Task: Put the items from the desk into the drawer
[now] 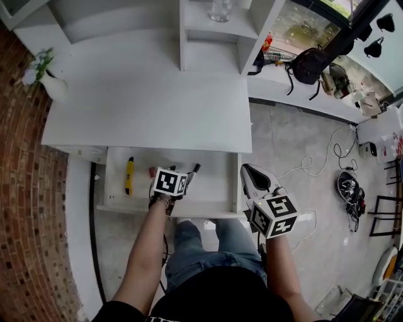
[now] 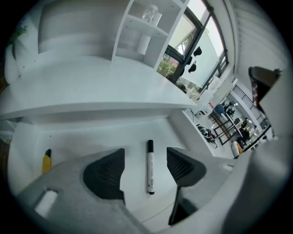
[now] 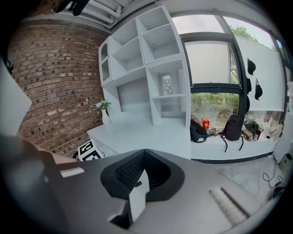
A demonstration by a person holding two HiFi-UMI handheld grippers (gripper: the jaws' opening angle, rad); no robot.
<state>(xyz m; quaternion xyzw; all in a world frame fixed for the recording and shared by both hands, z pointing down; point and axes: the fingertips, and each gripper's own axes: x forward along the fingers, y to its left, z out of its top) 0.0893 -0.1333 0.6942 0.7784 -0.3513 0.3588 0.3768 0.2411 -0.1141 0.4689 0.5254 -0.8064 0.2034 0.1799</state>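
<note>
The desk's drawer [image 1: 221,183] stands pulled out. On its white floor lie a black-capped white marker [image 2: 150,167], a yellow item [image 1: 128,176] at the left, and a small red item [image 1: 152,171]. My left gripper [image 2: 145,155] hovers over the drawer, open. The marker lies flat below, between the jaws, and neither pad touches it. In the head view the marker [image 1: 192,170] shows just right of the left gripper [image 1: 181,181]. My right gripper [image 1: 248,170] is held past the drawer's right side, over the floor. Its jaws [image 3: 144,157] are shut with nothing in them.
The white desk top [image 1: 151,107] lies beyond the drawer, with a vase of flowers [image 1: 50,82] at its left end and shelves with a glass [image 1: 220,9] at the back. A brick wall [image 1: 25,207] runs along the left. Cables and bags lie on the floor at the right.
</note>
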